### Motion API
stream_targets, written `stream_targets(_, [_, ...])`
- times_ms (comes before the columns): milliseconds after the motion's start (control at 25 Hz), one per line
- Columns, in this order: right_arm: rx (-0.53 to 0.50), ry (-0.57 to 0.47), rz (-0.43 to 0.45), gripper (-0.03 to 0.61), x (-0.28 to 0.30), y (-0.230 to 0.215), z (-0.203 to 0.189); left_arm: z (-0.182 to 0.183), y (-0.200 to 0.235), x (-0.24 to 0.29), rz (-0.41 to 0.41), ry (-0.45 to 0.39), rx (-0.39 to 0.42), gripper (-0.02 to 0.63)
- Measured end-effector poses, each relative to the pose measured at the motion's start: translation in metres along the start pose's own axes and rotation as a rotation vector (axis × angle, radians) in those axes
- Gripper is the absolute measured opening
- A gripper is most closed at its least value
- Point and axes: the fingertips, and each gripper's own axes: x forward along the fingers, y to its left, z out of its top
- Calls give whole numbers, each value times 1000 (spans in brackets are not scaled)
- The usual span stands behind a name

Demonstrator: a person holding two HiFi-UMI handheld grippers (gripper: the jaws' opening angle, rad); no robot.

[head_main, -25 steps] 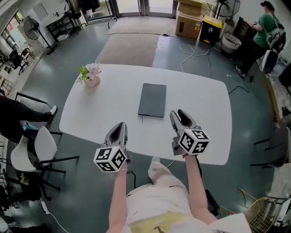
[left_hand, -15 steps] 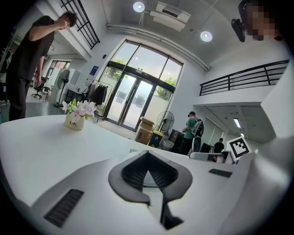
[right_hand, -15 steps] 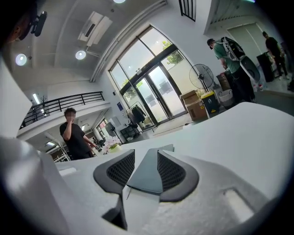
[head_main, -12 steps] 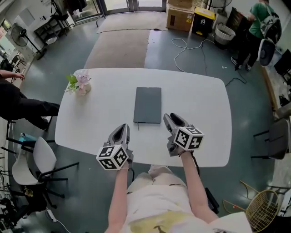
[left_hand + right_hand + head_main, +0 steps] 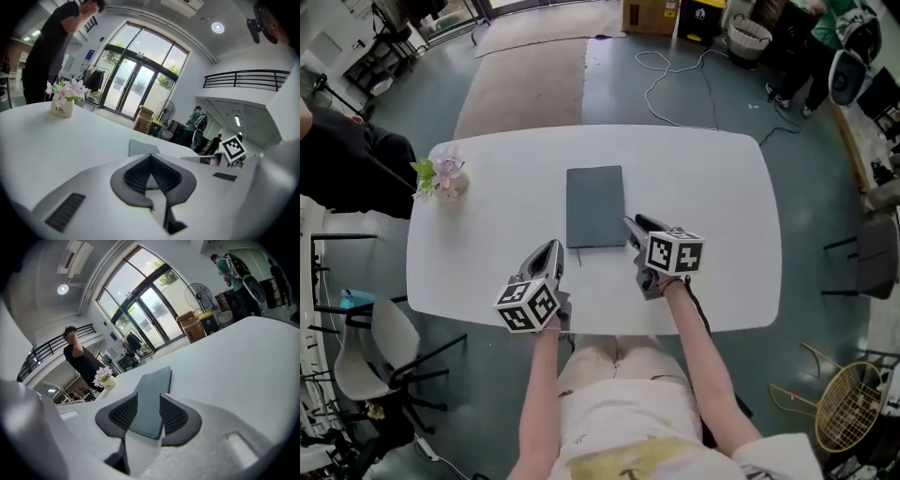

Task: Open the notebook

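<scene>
A dark grey closed notebook [image 5: 594, 206] lies flat in the middle of the white table [image 5: 712, 187]. My right gripper [image 5: 631, 223] is at the notebook's near right corner, its jaws a small gap apart. In the right gripper view the notebook [image 5: 157, 385] shows through the gap of the right gripper [image 5: 149, 400]; I cannot tell whether the jaws touch it. My left gripper [image 5: 551, 251] hovers near the notebook's near left side, short of it, tips together. In the left gripper view the left gripper [image 5: 151, 159] is empty, with the notebook [image 5: 143, 148] just beyond it.
A small pot of pink flowers [image 5: 448, 178] stands at the table's far left. A person in black [image 5: 347, 155] is close to the table's left end. Chairs stand at the left [image 5: 380, 361] and at the right [image 5: 862, 262]. A rug [image 5: 525, 84] lies beyond the table.
Both grippers have moved forward toward the notebook; the right one has reached its near right corner. The person in black has come closer to the table's left end.
</scene>
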Motion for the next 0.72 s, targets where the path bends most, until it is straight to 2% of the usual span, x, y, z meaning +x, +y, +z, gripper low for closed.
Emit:
stream_targets(360, [59, 141, -115, 140, 30, -26, -32, -13, 16, 31, -50, 90, -45, -2])
stream_targets(720, [78, 253, -111, 140, 42, -22, -49, -20, 25, 34, -44, 112, -87, -2])
